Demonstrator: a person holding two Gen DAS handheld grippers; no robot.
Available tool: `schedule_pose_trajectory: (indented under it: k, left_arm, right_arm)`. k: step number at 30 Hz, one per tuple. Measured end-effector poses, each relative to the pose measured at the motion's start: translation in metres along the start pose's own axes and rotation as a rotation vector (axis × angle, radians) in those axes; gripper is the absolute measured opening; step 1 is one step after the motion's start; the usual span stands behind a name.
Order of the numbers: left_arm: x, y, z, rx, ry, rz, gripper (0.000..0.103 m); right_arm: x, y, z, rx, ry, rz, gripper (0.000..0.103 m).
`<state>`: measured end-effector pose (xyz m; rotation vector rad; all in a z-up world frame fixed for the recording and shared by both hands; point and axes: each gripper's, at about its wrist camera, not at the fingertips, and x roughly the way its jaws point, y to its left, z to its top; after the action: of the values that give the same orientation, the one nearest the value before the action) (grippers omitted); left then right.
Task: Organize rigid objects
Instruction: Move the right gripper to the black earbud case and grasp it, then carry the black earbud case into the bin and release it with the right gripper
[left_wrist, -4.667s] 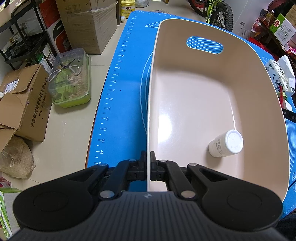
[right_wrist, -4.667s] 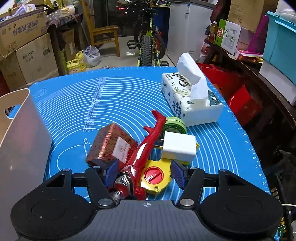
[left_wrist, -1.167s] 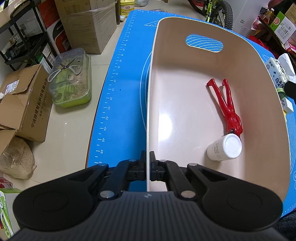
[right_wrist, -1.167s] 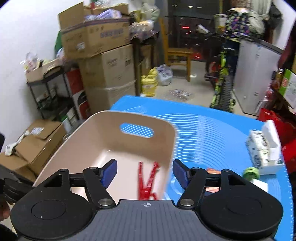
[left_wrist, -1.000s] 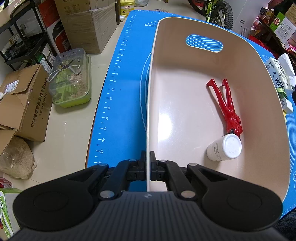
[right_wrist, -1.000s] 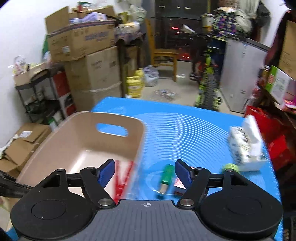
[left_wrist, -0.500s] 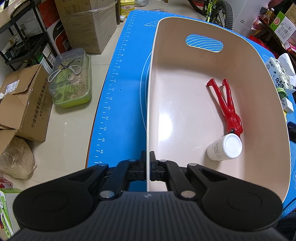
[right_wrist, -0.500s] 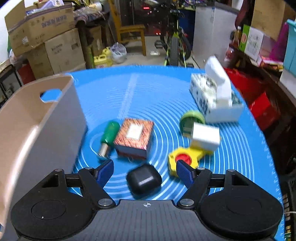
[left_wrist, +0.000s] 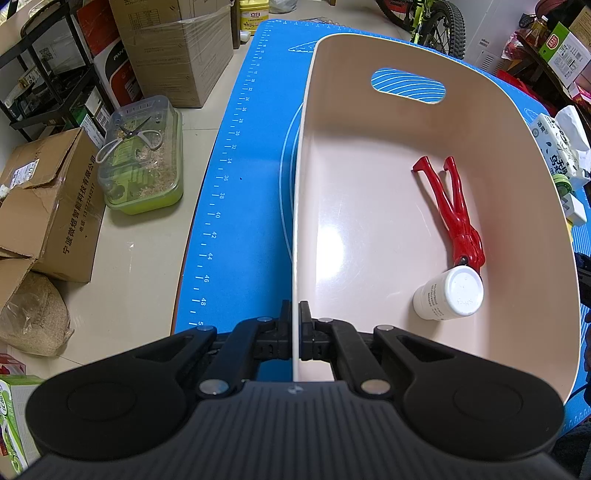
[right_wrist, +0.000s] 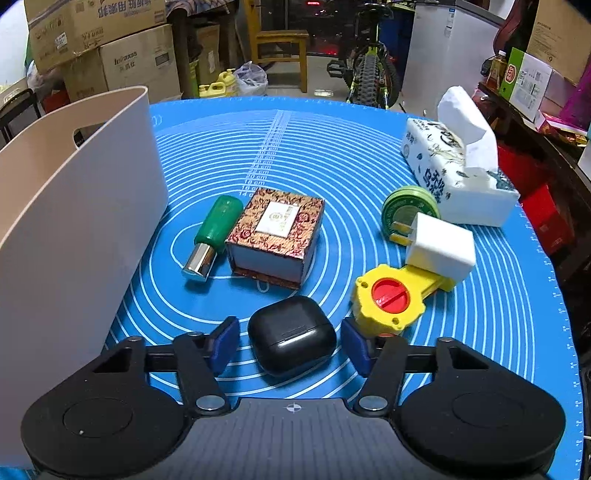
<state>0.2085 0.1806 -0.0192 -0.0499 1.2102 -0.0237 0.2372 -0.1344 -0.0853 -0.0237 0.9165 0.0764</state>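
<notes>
The right claw (right_wrist: 290, 345) stood wide around the black earbud case (right_wrist: 291, 339) (not touching it); beyond the case lay the patterned box (right_wrist: 277, 236). Left of it, the left claw (left_wrist: 294, 330) pinched the beige bin (left_wrist: 369, 229) rim, holding a red figure (left_wrist: 456, 212).

Worktop covered by blue mat (right_wrist: 332, 155); basin (right_wrist: 74, 192), patterned box (right_wrist: 277, 236), black case (right_wrist: 291, 334), tissue pack (right_wrist: 454, 173) laid on it.

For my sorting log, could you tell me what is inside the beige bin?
The beige bin holds a red figure and a white bottle; its nearest floor is hidden behind the left gripper.
</notes>
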Motion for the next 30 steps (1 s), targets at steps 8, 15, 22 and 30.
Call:
schedule_pose_trajectory:
  k: [8, 15, 22, 30]
  left_arm:
    - [0.0, 0.0, 0.0, 0.0, 0.0, 0.0, 0.004]
    - [-0.001, 0.001, 0.0, 0.0, 0.0, 0.001, 0.004]
    - [-0.001, 0.001, 0.0, 0.001, 0.0, 0.002, 0.004]
    - [-0.003, 0.002, 0.0, 0.003, 0.001, 0.005, 0.004]
  right_arm:
    - [0.0, -0.001, -0.002, 0.009, -0.004, 0.016, 0.057]
    - [-0.017, 0.003, 0.002, -0.004, -0.051, 0.001, 0.057]
    - [-0.04, 0.007, 0.011, 0.003, -0.12, -0.021, 0.057]
    - [-0.087, 0.021, 0.033, 0.007, -0.261, -0.018, 0.057]
